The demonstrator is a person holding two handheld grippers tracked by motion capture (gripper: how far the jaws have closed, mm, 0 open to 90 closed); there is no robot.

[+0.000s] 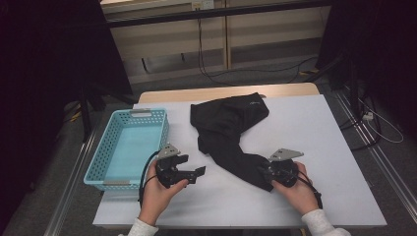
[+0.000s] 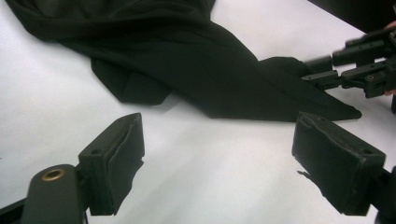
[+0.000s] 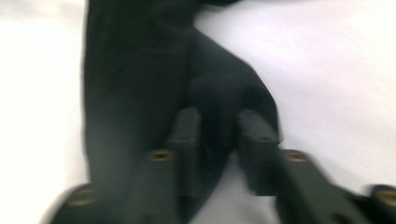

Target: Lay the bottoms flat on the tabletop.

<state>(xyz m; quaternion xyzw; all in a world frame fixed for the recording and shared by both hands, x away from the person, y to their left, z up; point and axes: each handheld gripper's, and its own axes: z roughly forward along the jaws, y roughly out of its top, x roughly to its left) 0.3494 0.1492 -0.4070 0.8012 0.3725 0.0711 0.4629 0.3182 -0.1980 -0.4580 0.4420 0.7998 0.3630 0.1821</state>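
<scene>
Both forearms enter from the near edge of the table, pale sleeves at the wrists, each hand wrapped around a black gripper.

Left gripper: held low over the white table top, just right of the basket's near corner. Jaws stand wide apart, nothing between them; in the left gripper view the two pads frame bare table, with the garment lying beyond them.

Right gripper: at the near end of the black garment. Jaws drawn close together with a fold of the dark cloth between the pads; the right gripper view is blurred, but the cloth clearly fills the narrow gap and the pads look pressed on it. From the left gripper view, the right gripper's jaw tips meet the narrow tail of the fabric.

Garment position: spread diagonally across the middle of the table, bulkier part toward the far edge, narrowing to a tail that runs toward the person's right hand. It lies flat on the surface, folded over itself in places.

Light blue perforated basket: sits at the table's left edge, beside the left hand, apart from the garment.
</scene>
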